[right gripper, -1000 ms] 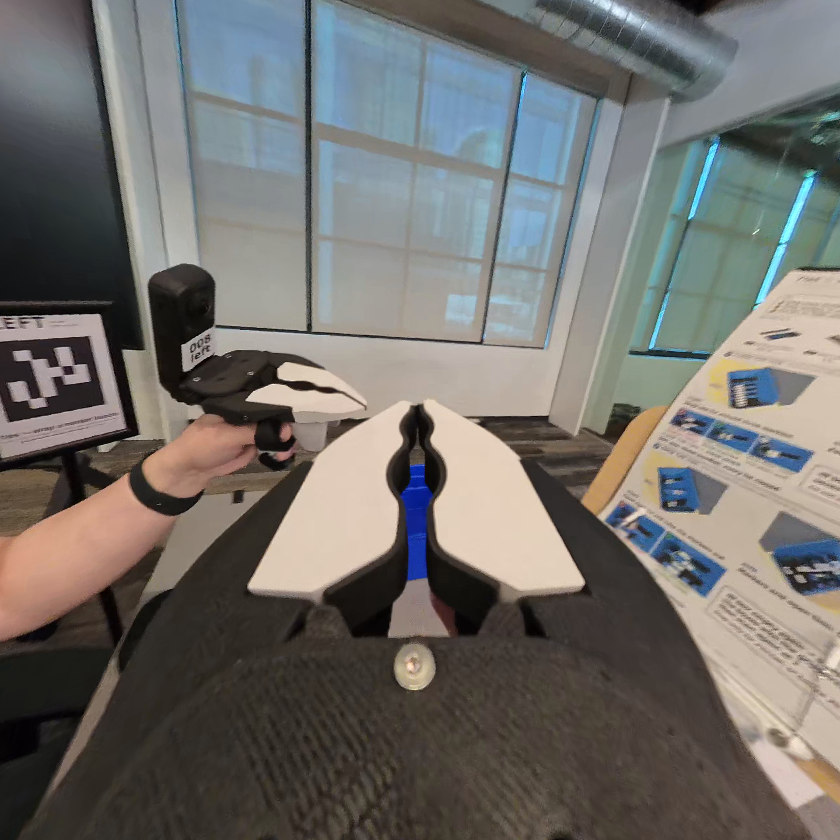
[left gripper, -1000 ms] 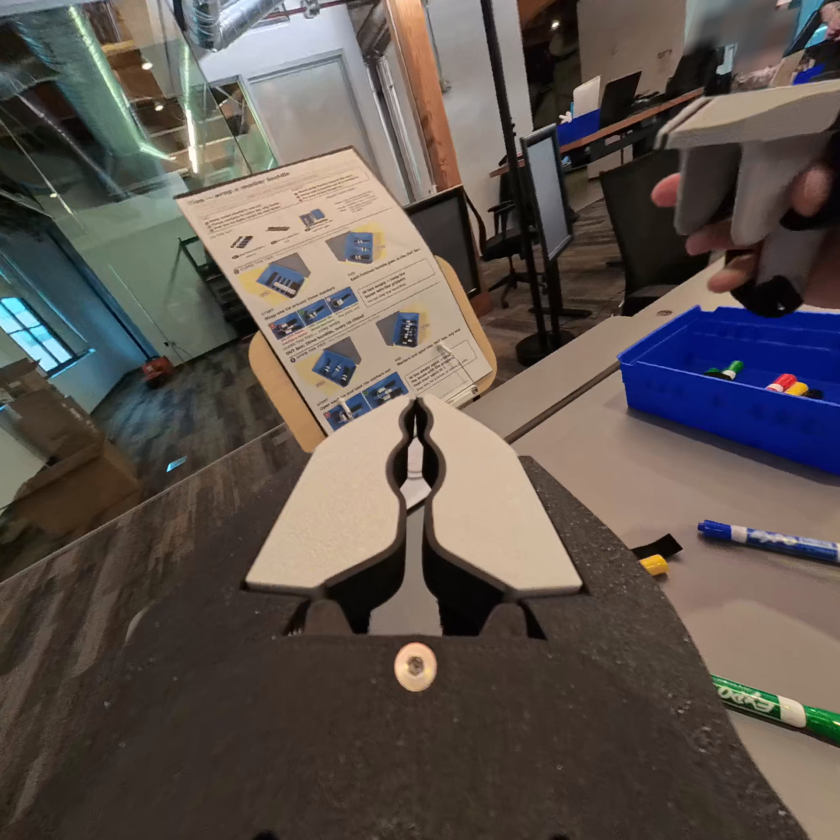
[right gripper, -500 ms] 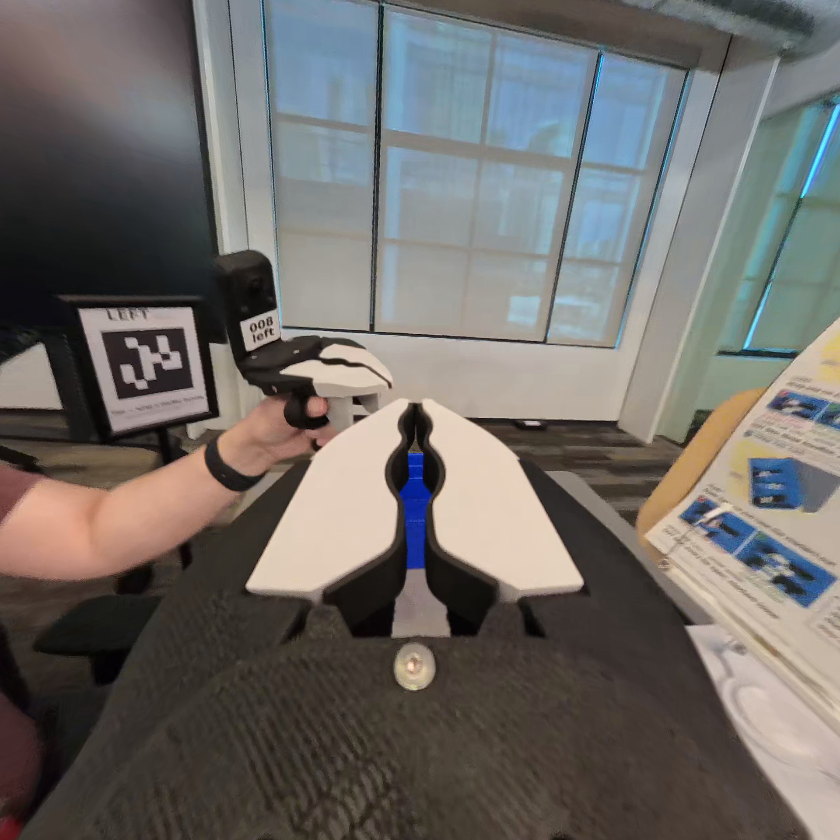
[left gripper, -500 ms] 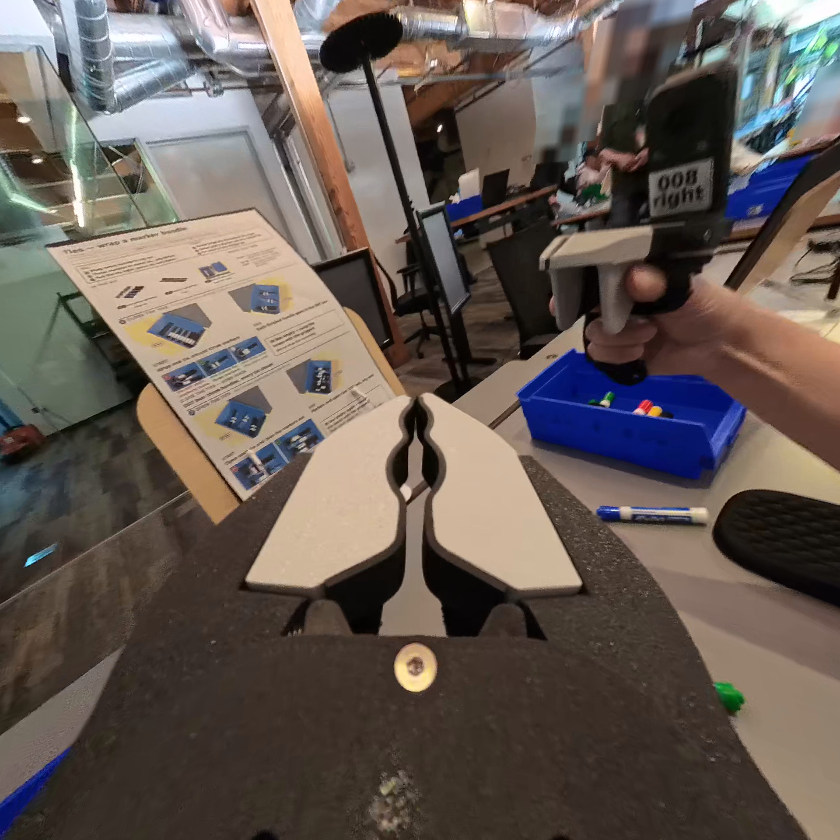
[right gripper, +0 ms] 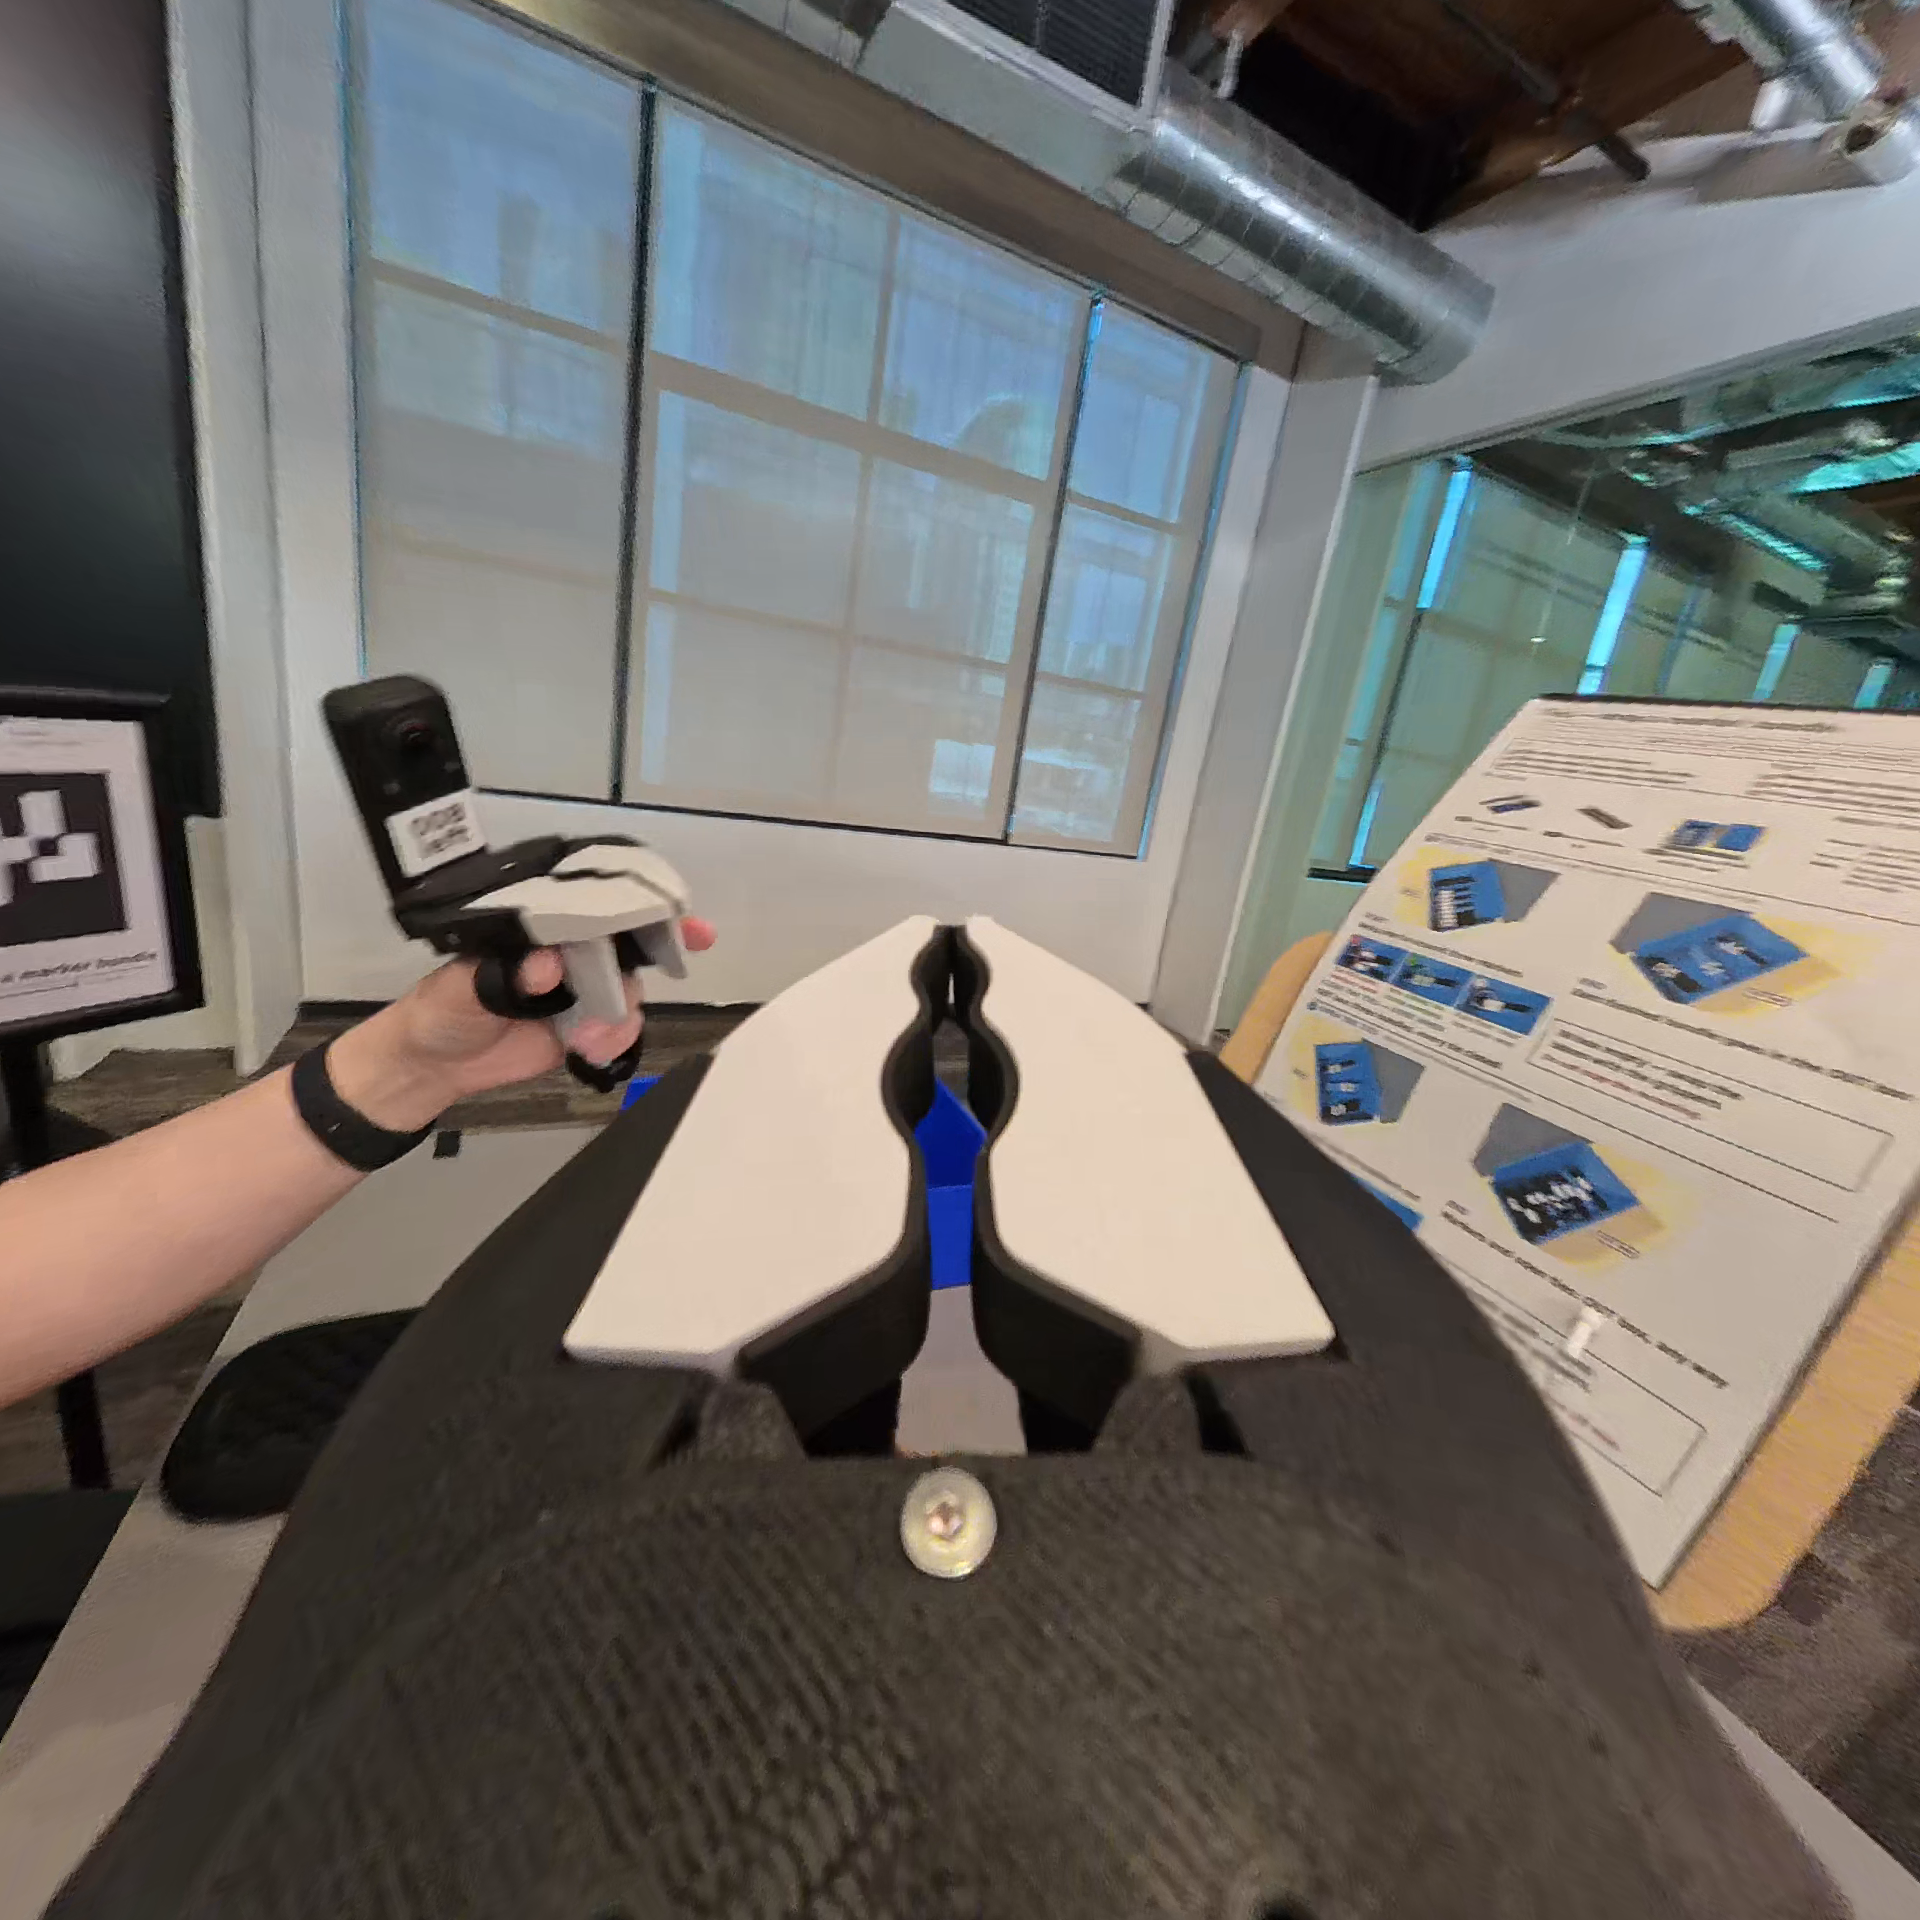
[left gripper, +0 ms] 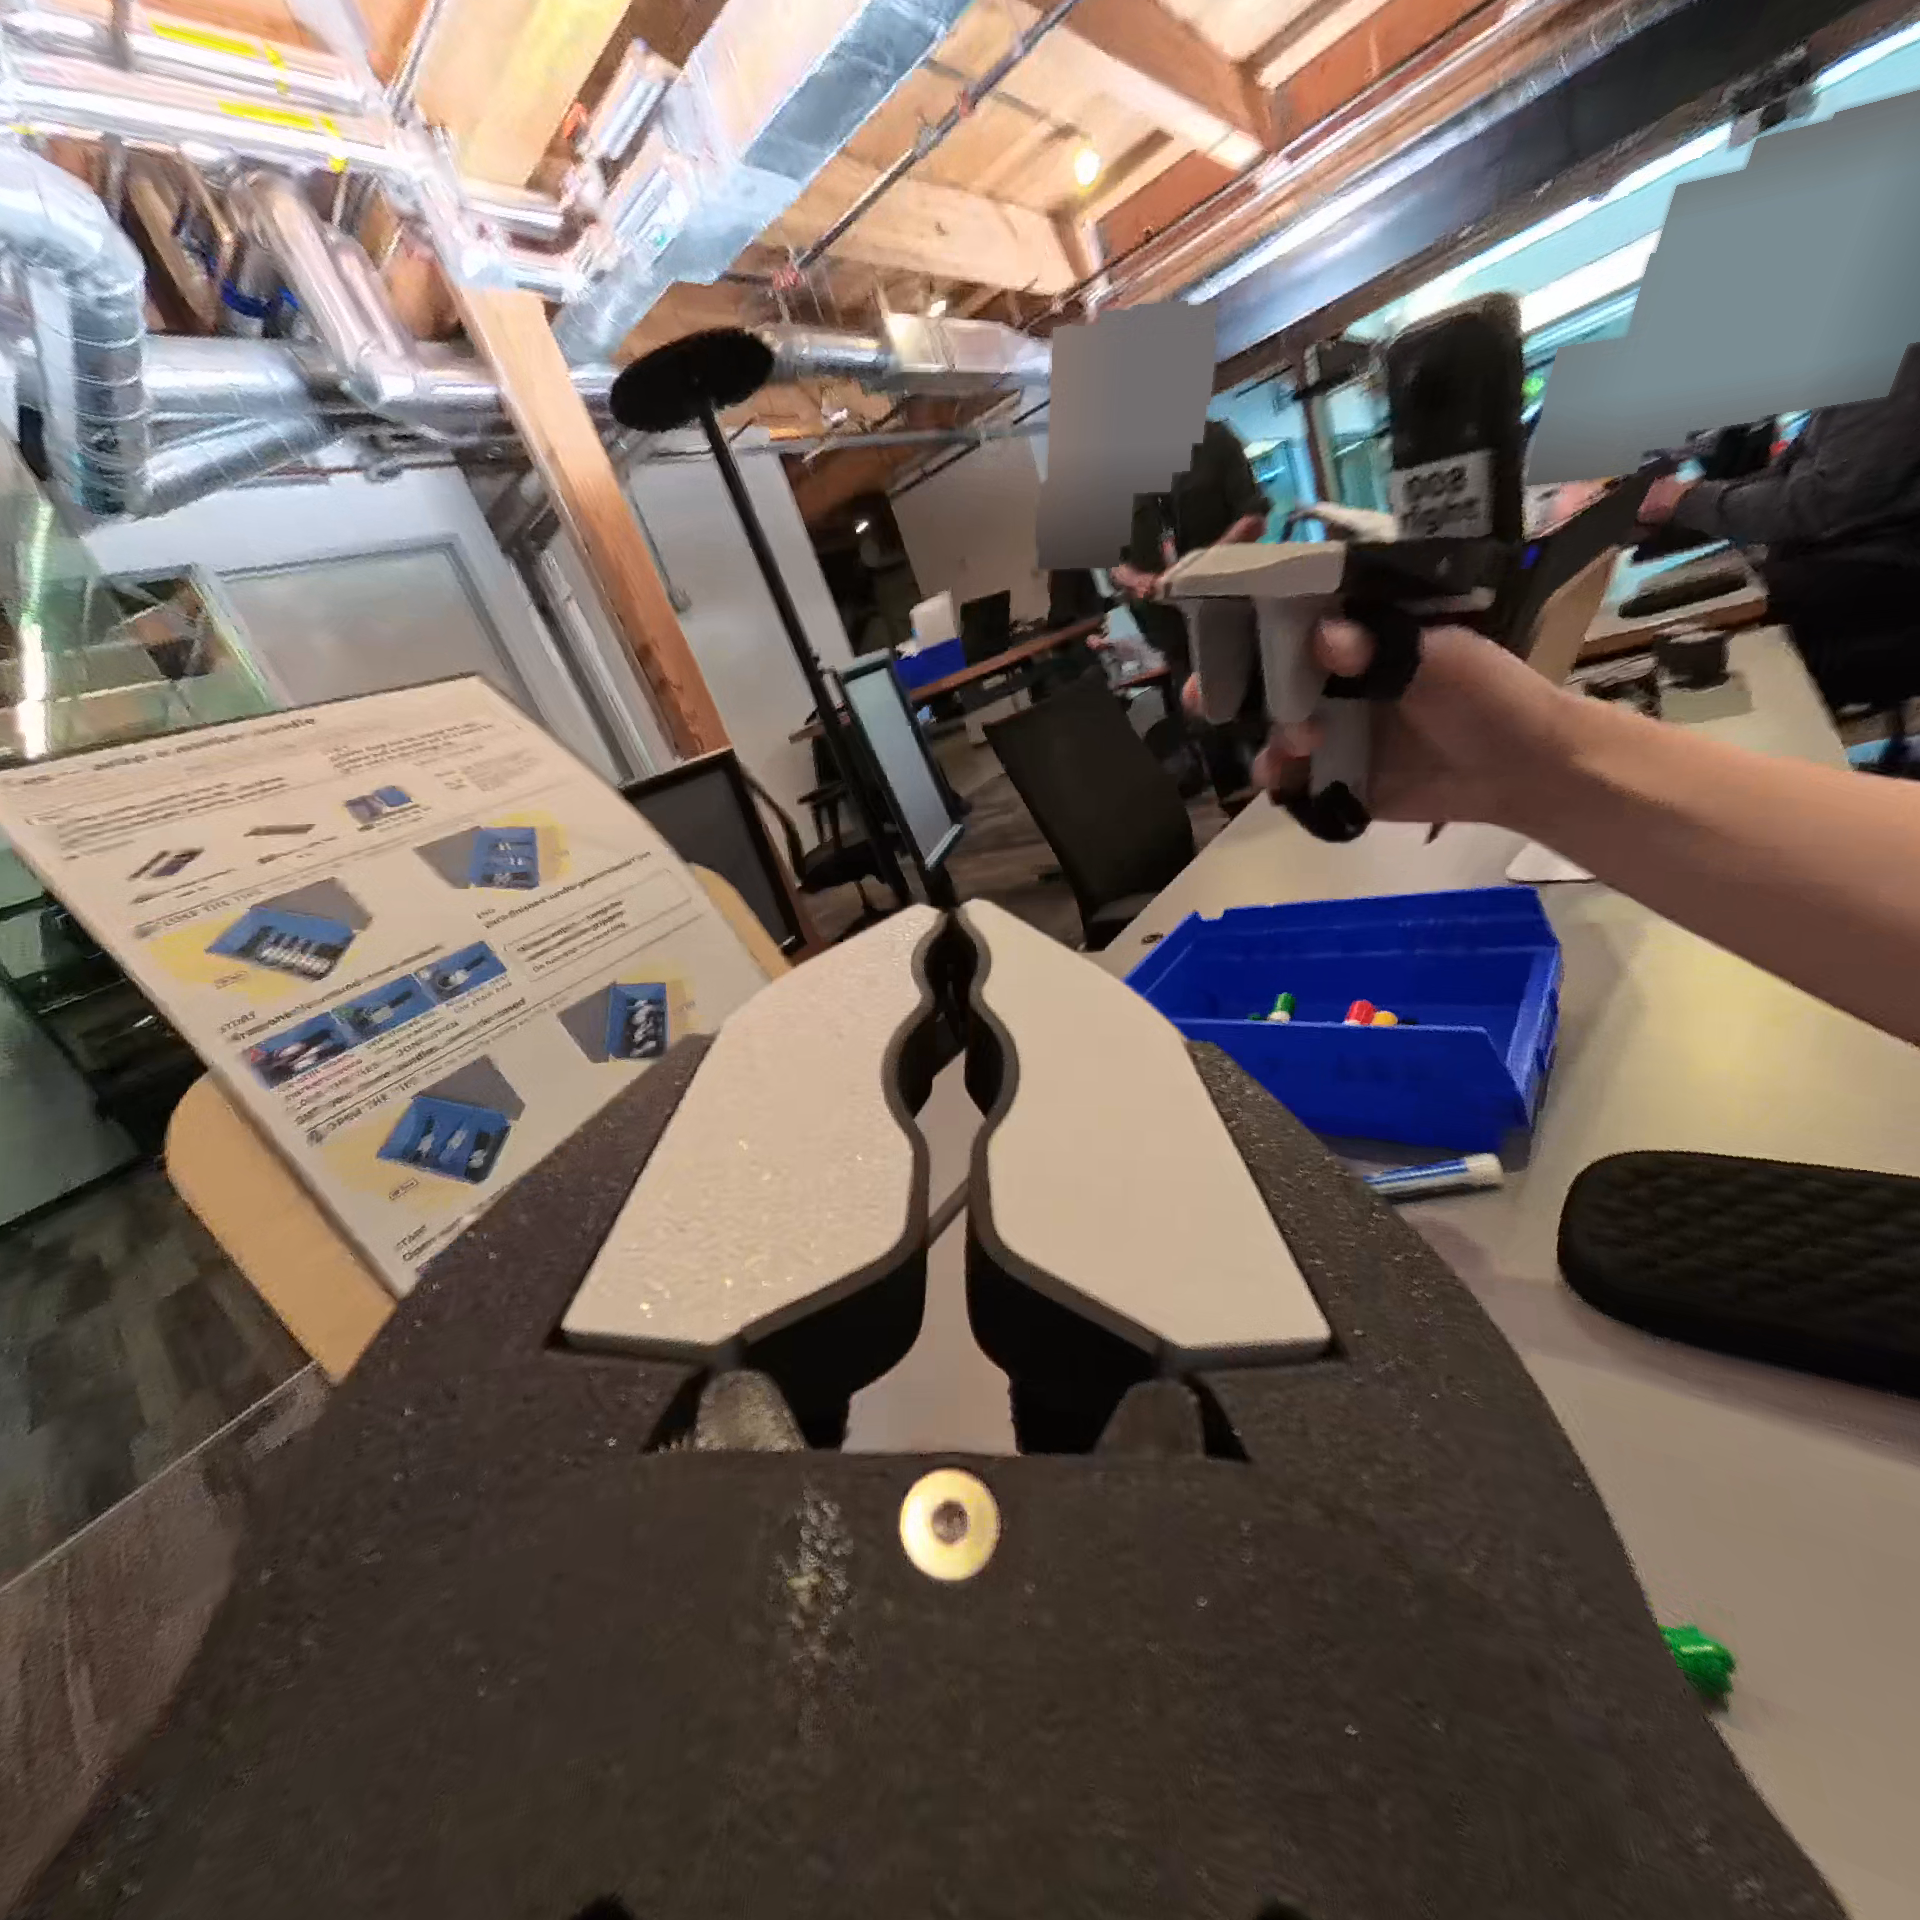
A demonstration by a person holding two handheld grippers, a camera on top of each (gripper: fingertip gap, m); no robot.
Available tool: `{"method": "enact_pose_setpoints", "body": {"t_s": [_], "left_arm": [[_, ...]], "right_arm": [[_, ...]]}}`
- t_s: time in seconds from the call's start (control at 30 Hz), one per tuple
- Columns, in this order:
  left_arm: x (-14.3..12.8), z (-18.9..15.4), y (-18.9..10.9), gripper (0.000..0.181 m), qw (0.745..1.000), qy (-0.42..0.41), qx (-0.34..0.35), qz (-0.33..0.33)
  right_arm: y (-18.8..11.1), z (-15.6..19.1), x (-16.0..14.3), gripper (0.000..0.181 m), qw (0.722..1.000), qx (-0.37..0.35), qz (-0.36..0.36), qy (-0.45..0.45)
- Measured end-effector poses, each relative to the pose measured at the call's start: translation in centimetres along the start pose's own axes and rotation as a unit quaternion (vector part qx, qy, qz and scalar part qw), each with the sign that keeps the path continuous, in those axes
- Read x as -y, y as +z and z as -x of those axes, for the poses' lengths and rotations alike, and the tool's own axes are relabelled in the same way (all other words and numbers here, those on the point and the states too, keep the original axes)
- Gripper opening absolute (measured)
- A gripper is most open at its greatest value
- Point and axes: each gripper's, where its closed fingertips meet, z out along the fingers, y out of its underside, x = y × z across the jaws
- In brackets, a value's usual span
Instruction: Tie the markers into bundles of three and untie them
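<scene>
My left gripper (left gripper: 951, 914) is shut, with nothing showing between its fingers, and is held in the air above the grey table (left gripper: 1714, 1507). It also shows in the right wrist view (right gripper: 665, 914), in a hand. My right gripper (right gripper: 951, 925) is shut too, with nothing showing between its fingers. It shows in the left wrist view (left gripper: 1179, 582), raised above a blue bin (left gripper: 1371, 920). The bin holds several markers (left gripper: 1359, 1010). A blue marker (left gripper: 1439, 1174) lies in front of the bin. A green marker's end (left gripper: 1696, 1652) shows at the right edge.
An instruction board (left gripper: 343, 935) leans on a wooden stand at the table's far left; it also shows in the right wrist view (right gripper: 1621, 1039). A black padded rest (left gripper: 1745, 1257) lies right of the bin. A framed tag sign (right gripper: 73, 862) stands far left. People and desks are behind. Some 20 cm of space lies between my two pairs of fingers.
Both grippers have risen and tilted upward, staying shut. The right gripper moved from close above the bin to higher and farther right. The left view now takes in more ceiling.
</scene>
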Motion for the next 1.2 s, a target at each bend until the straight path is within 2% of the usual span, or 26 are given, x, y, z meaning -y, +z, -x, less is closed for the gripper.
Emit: {"method": "enact_pose_setpoints", "body": {"t_s": [0.13, 0.2, 0.27, 0.33, 0.37, 0.4, 0.43, 0.47, 0.5, 0.53, 0.57, 0.63, 0.7, 0.73, 0.77, 0.83, 0.87, 0.93, 0.97, 1.0, 1.07, 1.13, 1.2], "left_arm": [[-0.3, -0.9, 0.1, 0.000, 0.999, -0.020, -0.026, 0.006], [-1.1, -0.9, 0.3, 0.001, 0.999, -0.029, -0.022, 0.022], [-2.1, -1.5, 0.4, 0.021, 0.997, -0.053, -0.039, 0.039], [-3.1, -1.8, 0.7, 0.054, 0.994, -0.082, -0.048, 0.052], [-3.5, -1.9, 0.8, 0.071, 0.993, -0.091, -0.050, 0.057], [-4.2, -1.8, 0.9, 0.079, 0.992, -0.096, -0.045, 0.069], [-4.8, -1.8, 0.9, 0.084, 0.991, -0.095, -0.044, 0.083], [-5.5, -2.2, 0.9, 0.082, 0.990, -0.091, -0.052, 0.100], [-6.0, -2.5, 0.8, 0.064, 0.989, -0.077, -0.061, 0.112], [-6.3, -3.1, 0.6, 0.017, 0.989, -0.052, -0.077, 0.118], [-6.3, -3.4, 0.5, 0.000, 0.989, -0.039, -0.085, 0.111], [-6.4, -3.6, 0.5, 0.001, 0.988, -0.061, -0.090, 0.108], [-6.7, -2.7, 0.9, 0.037, 0.990, -0.080, -0.058, 0.105], [-7.0, -2.5, 0.7, 0.023, 0.989, -0.078, -0.056, 0.111], [-7.2, -3.1, 0.4, 0.000, 0.987, -0.074, -0.076, 0.117], [-7.9, -3.8, -0.2, 0.000, 0.982, -0.086, -0.093, 0.137], [-8.6, -3.6, -0.5, 0.005, 0.981, -0.085, -0.080, 0.154], [-9.6, -2.3, -0.8, 0.039, 0.984, -0.074, -0.017, 0.164], [-10.0, -2.1, -0.8, 0.050, 0.984, -0.072, -0.006, 0.165], [-10.6, -2.3, -0.7, 0.053, 0.982, -0.078, -0.007, 0.174], [-12.0, -3.3, -0.2, 0.047, 0.975, -0.097, -0.036, 0.195], [-13.3, -4.2, 0.3, 0.046, 0.970, -0.108, -0.053, 0.209], [-14.5, -4.7, 0.5, 0.050, 0.967, -0.114, -0.057, 0.222]], "right_arm": [[-0.7, -0.8, 0.9, 0.000, 0.999, -0.029, -0.009, 0.027], [-1.0, -0.3, 1.4, 0.000, 0.998, 0.002, -0.026, 0.056], [-1.9, -0.1, 2.0, 0.001, 0.996, 0.031, -0.056, 0.061], [-2.6, -0.1, 2.2, 0.002, 0.992, 0.053, -0.082, 0.078], [-2.9, 0.0, 2.2, 0.020, 0.988, 0.073, -0.093, 0.097], [-2.9, -0.2, 2.1, 0.036, 0.985, 0.080, -0.097, 0.117], [-2.8, -0.8, 1.5, 0.037, 0.984, 0.070, -0.088, 0.135], [-2.7, -1.2, 0.5, 0.037, 0.986, 0.061, -0.063, 0.142], [-2.7, -1.8, -0.8, 0.037, 0.990, 0.045, -0.031, 0.131], [-2.9, -2.8, -2.0, 0.000, 0.993, 0.009, -0.005, 0.114], [-3.1, -3.7, -2.9, 0.000, 0.994, -0.019, 0.015, 0.110], [-3.4, -3.5, -4.1, 0.000, 0.992, -0.006, 0.041, 0.117], [-4.0, -4.8, -5.9, 0.005, 0.991, -0.061, 0.076, 0.096], [-4.7, -5.2, -7.5, 0.001, 0.986, -0.083, 0.116, 0.085], [-5.5, -5.1, -9.9, 0.001, 0.975, -0.095, 0.181, 0.087], [-8.4, -4.3, -16.1, 0.003, 0.929, -0.118, 0.337, 0.096], [-10.6, -3.9, -19.6, 0.005, 0.892, -0.135, 0.421, 0.094], [-15.5, -5.0, -24.9, 0.010, 0.801, -0.213, 0.557, 0.047], [-17.2, -5.4, -26.9, 0.014, 0.763, -0.230, 0.603, 0.039], [-18.3, -5.5, -28.7, 0.019, 0.733, -0.238, 0.635, 0.052], [-19.5, -5.2, -31.7, 0.024, 0.685, -0.230, 0.682, 0.114], [-21.3, -5.7, -33.5, 0.031, 0.622, -0.236, 0.732, 0.145], [-22.4, -6.2, -34.4, 0.031, 0.586, -0.239, 0.756, 0.166]]}}
